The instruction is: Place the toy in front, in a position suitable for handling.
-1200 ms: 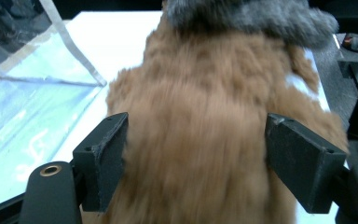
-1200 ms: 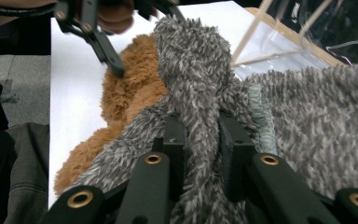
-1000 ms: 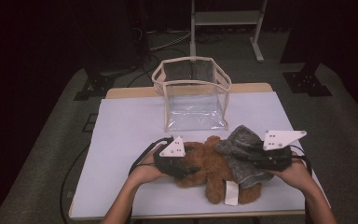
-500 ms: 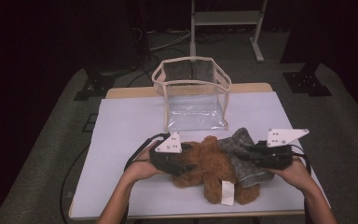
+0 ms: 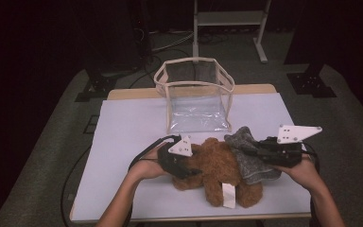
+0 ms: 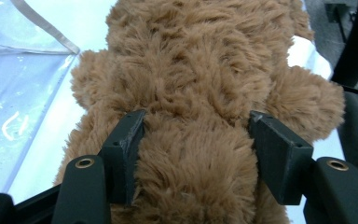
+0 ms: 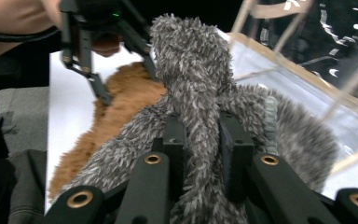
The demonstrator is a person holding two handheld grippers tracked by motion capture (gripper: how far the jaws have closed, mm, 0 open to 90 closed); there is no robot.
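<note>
A brown plush bear lies face down near the table's front edge, a white tag at its leg. My left gripper comes at it from the left. Its jaws have just been closing, and the pads now sink into the fur of the bear on both sides. A grey fuzzy garment drapes over the bear's right side. My right gripper is shut on a raised fold of this garment, with the left gripper beyond it.
A clear plastic bag with a beige rim stands open at the middle back of the white table. A person's forearms come in from the front edge. Dark floor, cables and stand legs surround the table.
My right gripper and the grey garment have edged a little to the right, baring more of the bear. The left hand has stayed where it was.
</note>
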